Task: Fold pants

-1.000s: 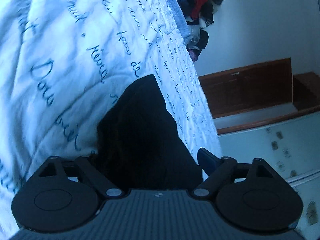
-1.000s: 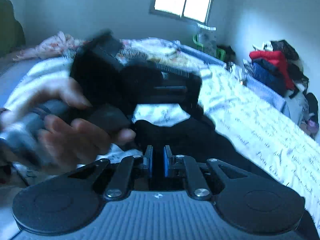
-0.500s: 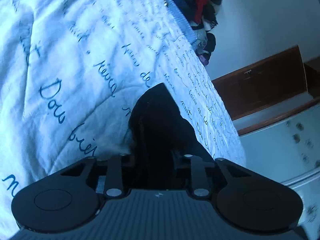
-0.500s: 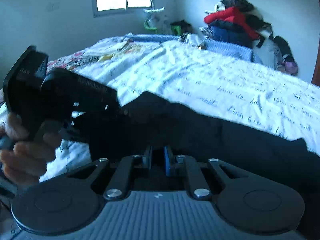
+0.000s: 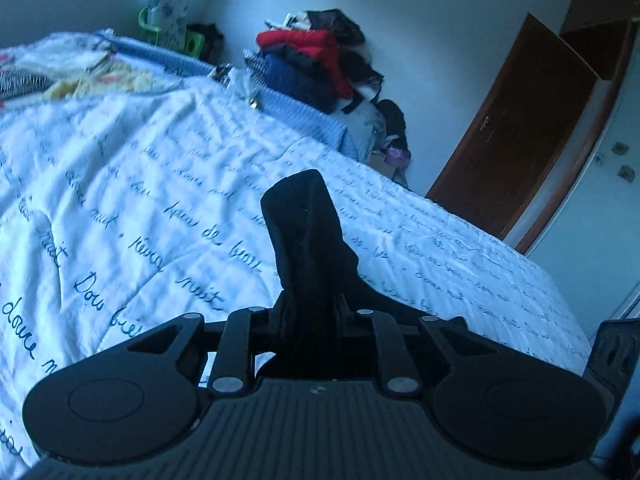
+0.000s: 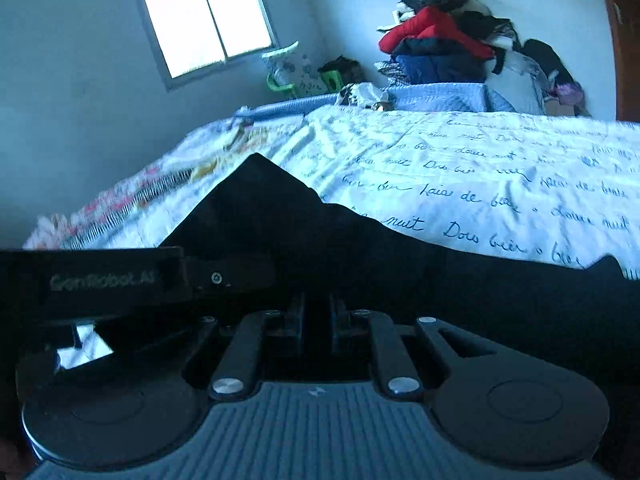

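Left hand-held gripper [image 5: 310,312] pinches bunched black pants [image 5: 306,236] (soft, creased).

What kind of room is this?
Most likely a bedroom in a home. There is a bed with a script-printed cover, a heap of clothes piled beyond it, and a window in the wall.

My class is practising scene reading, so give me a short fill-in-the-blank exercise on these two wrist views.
1. Both claws, left claw and right claw, are shut on the ____ pants.
2. The bedspread is printed with blue ____.
3. On the clothes pile by the wall, the brightest garment is ____.
4. Daylight enters through the ____ behind the bed.

Missing words: black; handwriting; red; window
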`<state>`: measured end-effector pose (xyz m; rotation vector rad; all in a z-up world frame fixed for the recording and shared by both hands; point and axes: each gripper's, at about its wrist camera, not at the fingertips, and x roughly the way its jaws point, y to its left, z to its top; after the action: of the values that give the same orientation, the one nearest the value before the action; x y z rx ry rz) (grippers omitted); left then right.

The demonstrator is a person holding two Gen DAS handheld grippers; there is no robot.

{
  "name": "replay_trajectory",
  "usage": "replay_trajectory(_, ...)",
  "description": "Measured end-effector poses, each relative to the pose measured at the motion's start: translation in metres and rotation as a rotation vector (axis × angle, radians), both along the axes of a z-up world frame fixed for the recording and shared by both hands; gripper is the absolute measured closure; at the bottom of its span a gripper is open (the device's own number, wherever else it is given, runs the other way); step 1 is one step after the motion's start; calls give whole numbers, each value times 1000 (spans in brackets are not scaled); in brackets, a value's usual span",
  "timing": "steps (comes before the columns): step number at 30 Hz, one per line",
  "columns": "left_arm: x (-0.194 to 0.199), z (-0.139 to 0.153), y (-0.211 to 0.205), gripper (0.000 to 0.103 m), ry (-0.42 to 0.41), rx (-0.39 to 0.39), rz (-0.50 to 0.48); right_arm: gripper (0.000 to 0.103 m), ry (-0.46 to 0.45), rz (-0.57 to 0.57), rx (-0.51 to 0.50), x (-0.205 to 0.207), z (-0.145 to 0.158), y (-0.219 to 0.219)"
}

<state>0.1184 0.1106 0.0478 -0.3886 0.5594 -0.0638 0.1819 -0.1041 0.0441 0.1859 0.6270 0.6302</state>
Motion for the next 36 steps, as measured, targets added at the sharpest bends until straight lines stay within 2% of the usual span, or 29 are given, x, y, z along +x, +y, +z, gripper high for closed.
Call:
replay_trajectory(5,-16,17,-31,80,-55,44,-37,91,39,-65,156,-11,4,-35)
replay_trajectory(11,-32,40,-74,80,-121,87,-126,91,21,-144,229,-27,14,-70)
replay_trajectory(21,-25,53,-117,80,-120,72,-220,91,44,-250,425,-36,15,-126)
replay_trajectory(28,-24,57,-154,80,-137,67,-286,91,17,-323,466,-48,17,-162)
replay_trajectory(36,-15,46,-207,79,-121,45,-374,91,3,-431,479,-62,12,-212)
